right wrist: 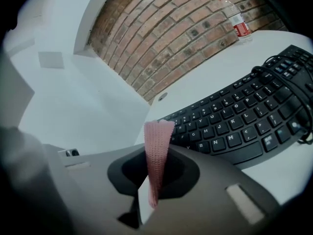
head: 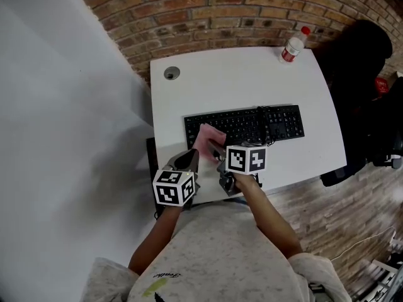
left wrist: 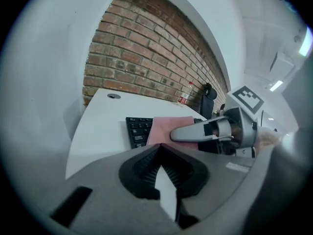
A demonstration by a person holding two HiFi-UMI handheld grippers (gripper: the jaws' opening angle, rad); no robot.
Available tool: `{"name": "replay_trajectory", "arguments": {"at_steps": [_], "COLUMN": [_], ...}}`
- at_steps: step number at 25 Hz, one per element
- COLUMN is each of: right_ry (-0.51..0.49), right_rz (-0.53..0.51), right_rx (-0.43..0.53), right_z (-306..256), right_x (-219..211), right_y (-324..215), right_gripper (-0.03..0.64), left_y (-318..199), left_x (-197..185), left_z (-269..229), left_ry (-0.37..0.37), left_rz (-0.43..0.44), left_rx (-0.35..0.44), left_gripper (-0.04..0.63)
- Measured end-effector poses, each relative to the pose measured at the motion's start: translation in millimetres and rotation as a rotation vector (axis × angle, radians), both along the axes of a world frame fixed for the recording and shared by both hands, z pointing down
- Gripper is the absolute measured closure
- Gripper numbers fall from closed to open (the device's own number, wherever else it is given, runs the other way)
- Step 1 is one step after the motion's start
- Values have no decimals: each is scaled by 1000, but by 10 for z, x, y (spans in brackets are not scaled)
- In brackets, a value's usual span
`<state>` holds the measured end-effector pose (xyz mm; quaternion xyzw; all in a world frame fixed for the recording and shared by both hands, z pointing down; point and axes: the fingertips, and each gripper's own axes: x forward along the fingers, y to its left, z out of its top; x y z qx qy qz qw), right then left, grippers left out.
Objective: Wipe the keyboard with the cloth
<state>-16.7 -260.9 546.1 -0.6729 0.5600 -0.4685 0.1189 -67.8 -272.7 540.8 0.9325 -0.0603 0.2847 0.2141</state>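
Nearest the person, the left gripper (left wrist: 160,153) is held over the front edge of the white desk (head: 239,80). Its jaws are closed tip to tip with nothing between them.

Just to its right, the right gripper (right wrist: 156,156) is clamped on the pink cloth (right wrist: 157,141). In the right gripper view the knitted fabric stands up from the closed jaws as a narrow folded strip. From the head view, the cloth spreads forward from those jaws over the left part of the black keyboard (head: 252,124). Whether it presses on the keys cannot be told. The two grippers are close together, the left one just short of the keyboard's near-left corner.

The keyboard lies across the middle of the desk, roughly parallel to the front edge. A black cable (right wrist: 274,67) is looped over its right-hand keys.

Beyond it, a round grommet (head: 171,73) sits near the desk's far-left corner. A clear plastic bottle (head: 293,44) with a red cap and red label stands at the far-right edge, well apart from the keyboard.

A brick wall (head: 220,11) runs behind the desk, and a black chair (head: 359,61) stands off the right side.
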Motion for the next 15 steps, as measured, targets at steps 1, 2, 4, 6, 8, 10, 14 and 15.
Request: {"name": "replay_trajectory", "arguments": {"at_steps": [1, 2, 4, 6, 8, 10, 14, 15], "right_ry": [3, 4, 4, 5, 7, 8, 10, 9], "right_rz": [3, 6, 14, 21, 30, 39, 54, 59], "right_rx": [0, 0, 2, 4, 5, 6, 10, 11], "right_z": [-2, -5, -10, -15, -16, -15, -23, -26], "right_x": [25, 49, 97, 149, 204, 260, 370, 398], "right_y": [32, 66, 139, 213, 286, 356, 487, 522], "right_gripper": [592, 594, 592, 592, 592, 592, 592, 592], "left_y": [39, 80, 161, 236, 304, 372, 509, 544], "left_x": [26, 53, 109, 166, 219, 266, 350, 372], "left_z": [-4, -9, -29, -55, -75, -85, -91, -94], "left_ry": [-1, -2, -2, 1, 3, 3, 0, -1], "left_rz": [7, 14, 27, 36, 44, 51, 66, 69], "left_rx": [1, 3, 8, 14, 18, 22, 26, 28], "left_gripper": [598, 598, 600, 598, 598, 600, 600, 598]}}
